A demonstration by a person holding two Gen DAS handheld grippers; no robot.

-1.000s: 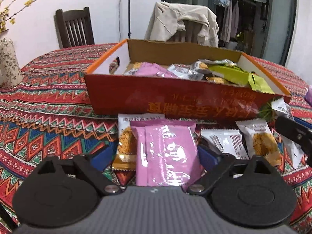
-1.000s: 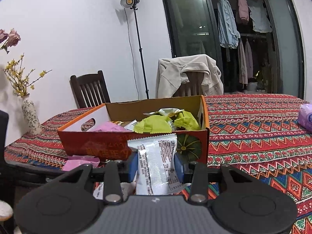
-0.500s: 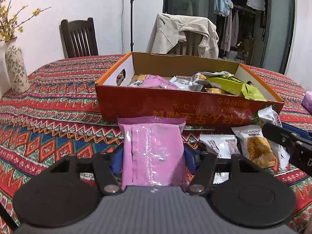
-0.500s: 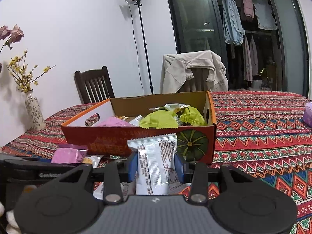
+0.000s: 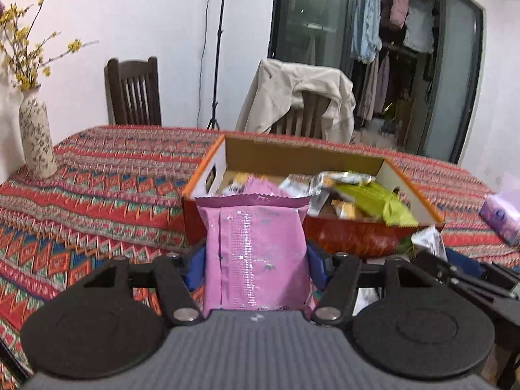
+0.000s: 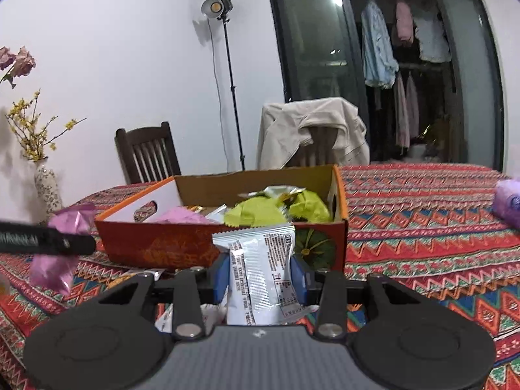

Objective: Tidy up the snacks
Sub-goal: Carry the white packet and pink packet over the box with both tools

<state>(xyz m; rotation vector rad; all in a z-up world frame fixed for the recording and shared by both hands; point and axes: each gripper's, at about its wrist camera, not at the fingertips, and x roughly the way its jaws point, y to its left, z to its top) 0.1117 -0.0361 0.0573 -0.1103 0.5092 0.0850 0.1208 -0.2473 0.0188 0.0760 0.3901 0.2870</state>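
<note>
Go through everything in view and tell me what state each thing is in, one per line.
Left hand-held gripper: shut on pink packet.
Right hand-held gripper: shut on white packet.
Pink packet: sealed, held upright off the table.
White packet: sealed, held upright.
Box: open-topped, partly filled with snacks.
Green packets: lying in the box.
Jacket: draped over a chair.
Lamp: lit.

The near wall of the cardboard box (image 5: 351, 237) was partly hidden behind the pink packet (image 5: 255, 253) at centre frame. A purple tissue pack (image 6: 507, 203) was cut off by the right edge. The print on the white packet (image 6: 263, 273) was too small to be read. Snacks deep in the box were blurred.
</note>
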